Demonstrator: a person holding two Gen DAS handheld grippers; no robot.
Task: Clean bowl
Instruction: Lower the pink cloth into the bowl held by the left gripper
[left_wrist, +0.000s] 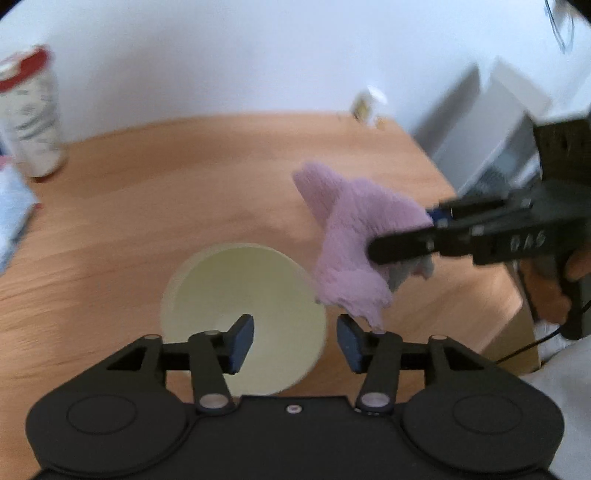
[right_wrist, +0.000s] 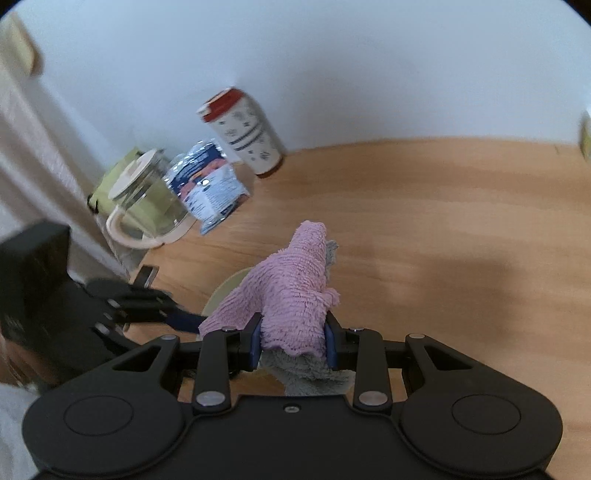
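A pale cream bowl lies on the wooden table, tilted so its inside faces the left wrist camera. My left gripper is open, its left finger over the bowl's inside and its right finger just outside the rim. My right gripper is shut on a pink cloth with a grey underside, held just right of the bowl. In the left wrist view the cloth hangs from the right gripper beside the bowl's rim. In the right wrist view the cloth hides most of the bowl.
A white cup with a red lid, a blue and white packet and a glass jug with a cream handle stand at the table's back left. A small jar sits at the back. A laptop lies off the right edge.
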